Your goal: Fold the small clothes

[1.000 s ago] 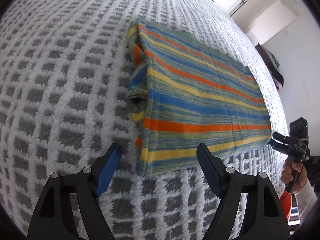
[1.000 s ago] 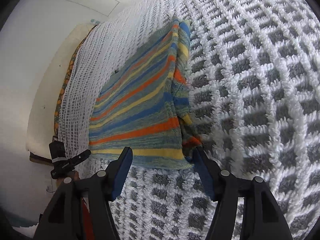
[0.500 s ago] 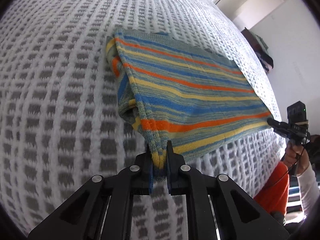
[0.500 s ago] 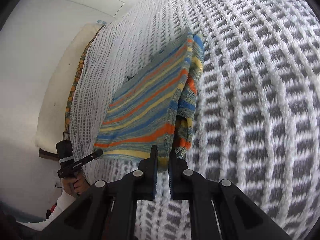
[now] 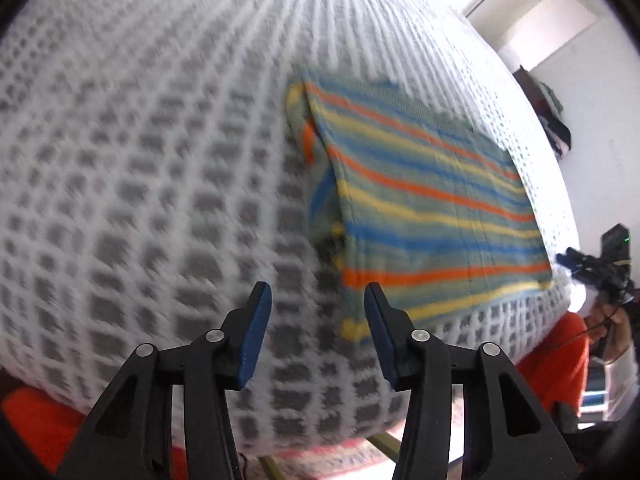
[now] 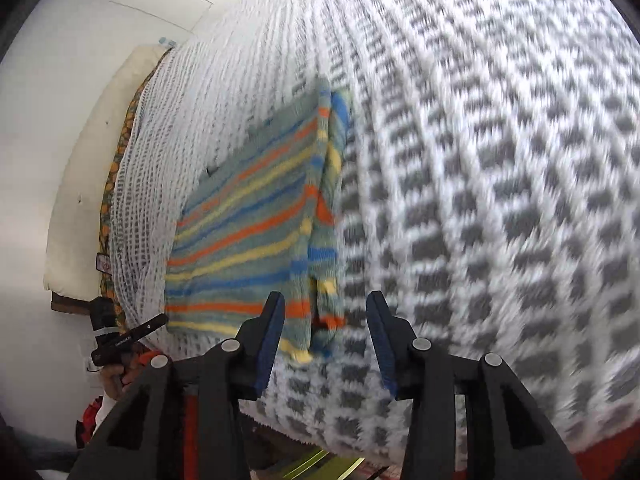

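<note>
The left gripper (image 5: 316, 320) has its fingers (image 5: 256, 320) spread partway, and they have just been opening; nothing is between them. They hang over the white and grey blanket (image 5: 140, 160), just beside the near corner of the striped cloth (image 5: 420, 208), not touching it. The right gripper (image 6: 324, 332) also has its fingers (image 6: 272, 328) spread partway after just opening. The other near corner of the striped cloth (image 6: 256, 232) shows in the gap between them, but the pads do not press on it. The cloth lies folded and flat on the blanket, near the bed's front edge. Its stripes and its long side run across the bed, from one gripper to the other. A loose doubled flap sticks out along each short end. Past the cloth, the blanket is bare all the way up the bed. A hand (image 6: 116, 376) holds the left gripper (image 6: 120, 336) beside the cloth's far corner.
</note>
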`<state>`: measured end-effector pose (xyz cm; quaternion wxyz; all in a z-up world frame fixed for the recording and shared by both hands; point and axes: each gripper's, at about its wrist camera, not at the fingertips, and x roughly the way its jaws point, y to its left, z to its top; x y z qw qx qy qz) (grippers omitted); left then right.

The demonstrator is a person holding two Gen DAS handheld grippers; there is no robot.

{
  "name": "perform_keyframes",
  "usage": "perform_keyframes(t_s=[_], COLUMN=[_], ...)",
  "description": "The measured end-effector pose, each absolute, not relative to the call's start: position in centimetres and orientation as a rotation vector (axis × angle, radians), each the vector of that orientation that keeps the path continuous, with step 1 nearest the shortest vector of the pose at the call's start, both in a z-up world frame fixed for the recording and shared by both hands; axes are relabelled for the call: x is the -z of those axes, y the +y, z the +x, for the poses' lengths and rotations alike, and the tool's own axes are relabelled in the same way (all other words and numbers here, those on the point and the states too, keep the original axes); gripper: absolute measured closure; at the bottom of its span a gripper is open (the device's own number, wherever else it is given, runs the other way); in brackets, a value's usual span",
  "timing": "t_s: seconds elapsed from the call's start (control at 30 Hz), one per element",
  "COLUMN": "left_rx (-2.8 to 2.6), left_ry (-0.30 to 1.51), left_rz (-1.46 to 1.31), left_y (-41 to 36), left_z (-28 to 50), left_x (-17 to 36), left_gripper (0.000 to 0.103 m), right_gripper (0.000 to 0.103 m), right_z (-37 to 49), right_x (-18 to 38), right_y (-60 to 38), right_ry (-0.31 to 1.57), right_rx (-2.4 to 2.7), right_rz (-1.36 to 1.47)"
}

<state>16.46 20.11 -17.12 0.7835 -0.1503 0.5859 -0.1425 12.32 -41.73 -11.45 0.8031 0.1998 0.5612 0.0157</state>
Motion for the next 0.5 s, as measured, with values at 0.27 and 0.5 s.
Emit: perform_keyframes(t_s=[0.27, 0.5], left_rx=[0.356, 0.279], left_ry=[1.147, 1.251], left_rz=[-0.249, -0.021], left_y=[15.3, 9.6], left_z=[24.8, 25.8], left_x=[15.3, 20.2], left_gripper=[0.054, 0.052], right_gripper=[0.06, 0.079], right_z=[21.9, 25.3], right_x=[11.2, 17.9], right_y=[-40.7, -40.7], right_ry=[1.179, 1.266], right_rx=[-0.079, -0.007], right_rz=[0.287, 0.222])
